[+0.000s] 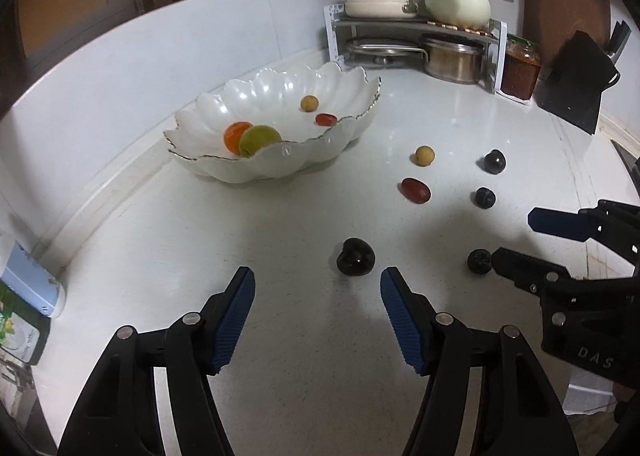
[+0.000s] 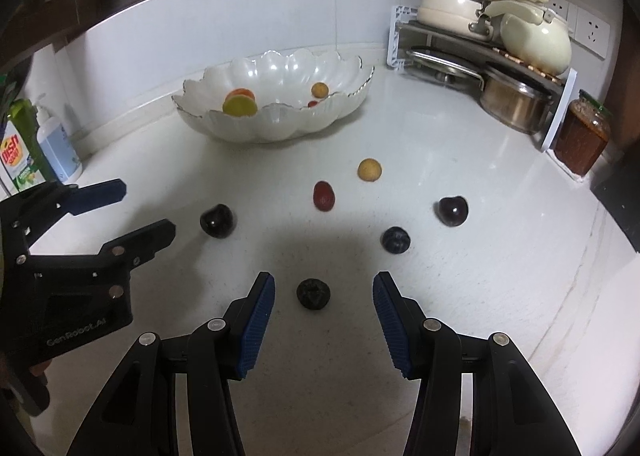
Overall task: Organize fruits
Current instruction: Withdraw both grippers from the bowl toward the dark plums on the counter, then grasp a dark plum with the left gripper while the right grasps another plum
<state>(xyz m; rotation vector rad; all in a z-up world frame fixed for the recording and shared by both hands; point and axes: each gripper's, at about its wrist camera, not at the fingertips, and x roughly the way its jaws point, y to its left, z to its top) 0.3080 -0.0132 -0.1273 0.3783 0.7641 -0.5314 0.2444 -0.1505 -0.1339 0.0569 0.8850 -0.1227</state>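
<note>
Left claw (image 1: 317, 280) and right claw (image 2: 324, 284): ribbed blue pads, spread, empty. Ahead on the glossy white bench (image 1: 280, 223): six loose round fruits. Beyond: one scalloped white bowl (image 1: 280, 159), four fruits inside.

Both tools open, tilted downward

The left tool (image 1: 317, 280) and the right tool (image 2: 324, 286) are side by side, jaws apart, holding nothing.

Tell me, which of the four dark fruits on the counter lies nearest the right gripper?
The matte, wrinkled dark fruit, just ahead of the right gripper, in line with its open jaws. The other three lie farther off.
</note>
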